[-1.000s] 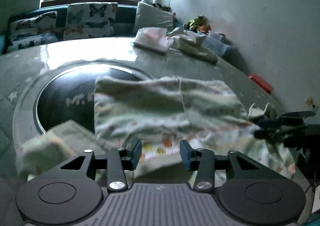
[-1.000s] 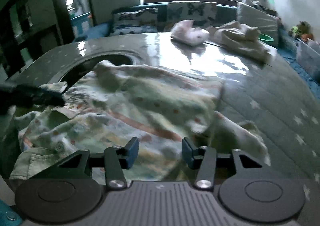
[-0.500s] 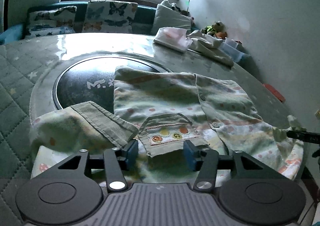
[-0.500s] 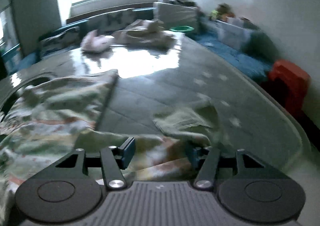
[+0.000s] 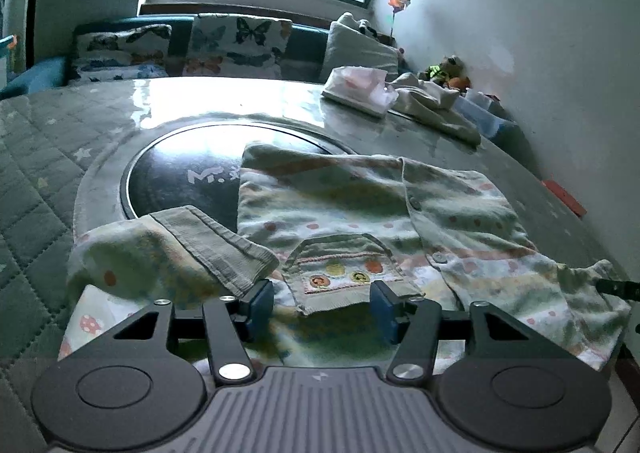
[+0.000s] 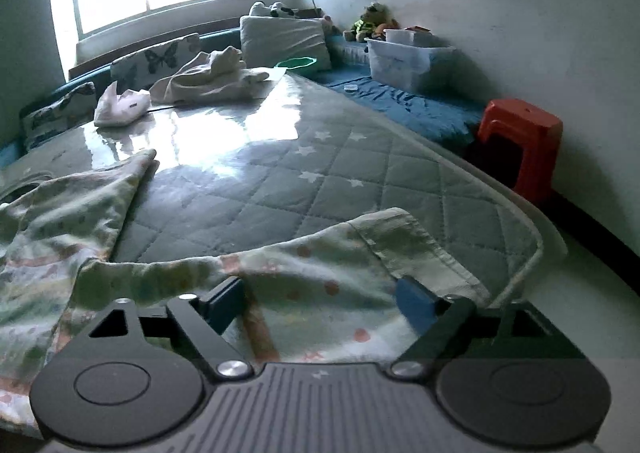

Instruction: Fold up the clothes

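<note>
A pale child's shirt (image 5: 340, 205) with dots, stripes and an embroidered pocket (image 5: 340, 273) lies spread on the quilted table (image 6: 320, 181). My left gripper (image 5: 322, 305) hovers open at its near hem, the pocket's lower edge between the pads but not pinched. The ribbed-cuffed left sleeve (image 5: 180, 249) is folded beside it. My right gripper (image 6: 320, 305) is over the right sleeve (image 6: 360, 253) near the table's right edge. Its jaws are opening wide, the sleeve lying loose between them. Its dark tip (image 5: 616, 287) shows in the left wrist view.
A folded pink cloth (image 5: 356, 87) and a cream pile of clothes (image 6: 208, 77) sit at the far side. A black round disc (image 5: 180, 173) is set in the table. A red stool (image 6: 520, 141) and a clear box (image 6: 404, 61) stand beyond the right edge (image 6: 532, 237).
The right gripper swung right, from the shirt's body to the right sleeve, and its jaws spread wide. The shirt settled flat, and the left jaws widened a little.
</note>
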Tool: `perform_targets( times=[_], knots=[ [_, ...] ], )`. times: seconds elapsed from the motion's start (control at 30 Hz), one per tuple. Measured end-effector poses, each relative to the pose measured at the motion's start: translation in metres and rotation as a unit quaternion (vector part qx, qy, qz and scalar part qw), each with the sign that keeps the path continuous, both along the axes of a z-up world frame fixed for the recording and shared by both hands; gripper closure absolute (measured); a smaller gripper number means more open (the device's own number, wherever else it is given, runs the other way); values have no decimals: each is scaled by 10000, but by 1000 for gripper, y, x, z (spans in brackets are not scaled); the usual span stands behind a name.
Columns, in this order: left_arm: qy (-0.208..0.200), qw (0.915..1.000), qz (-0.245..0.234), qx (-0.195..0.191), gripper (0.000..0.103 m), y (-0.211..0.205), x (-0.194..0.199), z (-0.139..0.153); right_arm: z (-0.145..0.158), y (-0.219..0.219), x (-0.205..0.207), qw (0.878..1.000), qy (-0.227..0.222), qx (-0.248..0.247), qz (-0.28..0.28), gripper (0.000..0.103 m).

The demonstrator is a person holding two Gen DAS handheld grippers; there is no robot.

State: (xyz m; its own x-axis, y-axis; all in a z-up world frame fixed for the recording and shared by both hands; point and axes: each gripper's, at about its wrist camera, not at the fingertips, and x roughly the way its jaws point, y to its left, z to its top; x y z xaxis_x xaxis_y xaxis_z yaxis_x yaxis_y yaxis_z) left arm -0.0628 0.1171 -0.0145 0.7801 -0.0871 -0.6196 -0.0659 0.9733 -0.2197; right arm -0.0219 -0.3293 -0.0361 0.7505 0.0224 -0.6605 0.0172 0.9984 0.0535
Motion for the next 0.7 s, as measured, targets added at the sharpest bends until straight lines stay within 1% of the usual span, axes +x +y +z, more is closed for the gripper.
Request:
perform_targets(
  times=[0.13, 0.17, 0.2, 0.33, 0.4, 0.47, 0.57, 0.63, 0.7],
  knots=[
    [-48, 9998, 149, 75, 46, 2, 0, 1, -3, 9, 7, 10000, -2, -65, 22, 0],
    [-55, 9997, 216, 103, 44, 3, 0, 1, -4, 12, 8, 10000, -4, -88, 26, 0],
    [-54, 9991, 367, 218, 42, 5, -1, 1, -5, 15, 10, 9999, -7, -104, 24, 0],
    [-96, 9974, 679, 237, 42, 19, -5, 1, -7, 18, 15, 9999, -45, -114, -42, 0],
    [-102, 9941, 941, 530, 39, 23, -9, 1, -8, 20, 16, 9999, -75, -120, -63, 0],
    [-30, 9891, 1260, 767, 39, 29, -13, -1, -8, 21, 16, 9998, -107, -123, -85, 0],
    [15, 9829, 1614, 882, 37, 40, -21, -5, -9, 23, 18, 9998, -135, -127, -107, 0],
    [15, 9827, 1645, 851, 36, 43, -26, -4, -10, 23, 19, 9997, -149, -125, -114, 0],
    [-2, 9841, 1519, 925, 35, 38, -28, -4, -10, 24, 19, 9997, -175, -129, -120, 0]
  ],
)
